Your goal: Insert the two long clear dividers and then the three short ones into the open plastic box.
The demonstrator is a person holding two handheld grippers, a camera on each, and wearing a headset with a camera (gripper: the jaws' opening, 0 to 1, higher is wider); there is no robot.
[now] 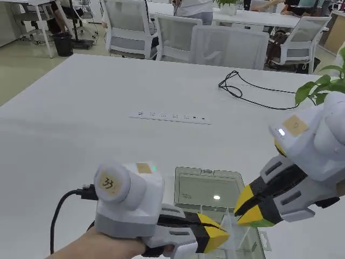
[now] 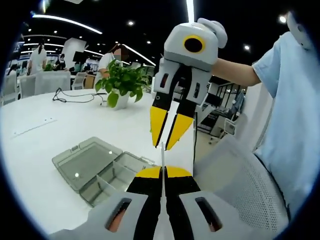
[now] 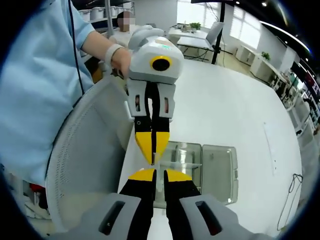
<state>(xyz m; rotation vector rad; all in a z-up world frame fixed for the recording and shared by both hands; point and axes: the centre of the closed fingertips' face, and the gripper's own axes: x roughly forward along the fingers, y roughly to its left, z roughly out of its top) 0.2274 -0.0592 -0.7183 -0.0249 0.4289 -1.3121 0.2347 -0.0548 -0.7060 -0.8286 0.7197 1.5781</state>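
While the white table [image 1: 108, 108] carries the open clear plastic box [image 1: 210, 189] near its front edge, lid laid flat, both grippers hang over the box's tray, tips almost meeting. Left gripper [image 1: 225, 235]: jaws pinched on a thin clear divider [image 2: 162, 159]. Right gripper [image 1: 241, 213]: jaws narrowly apart about the divider's other end; contact cannot be told.

The head view looks forward and down over the white table [image 1: 97, 108], close above the work. The gripper views face each other closely — the left sees the right gripper [image 2: 164, 146], the right the left gripper [image 3: 152, 159] — sharing the clear divider [image 2: 162, 159] between them and the open plastic box [image 2: 95, 167] below.
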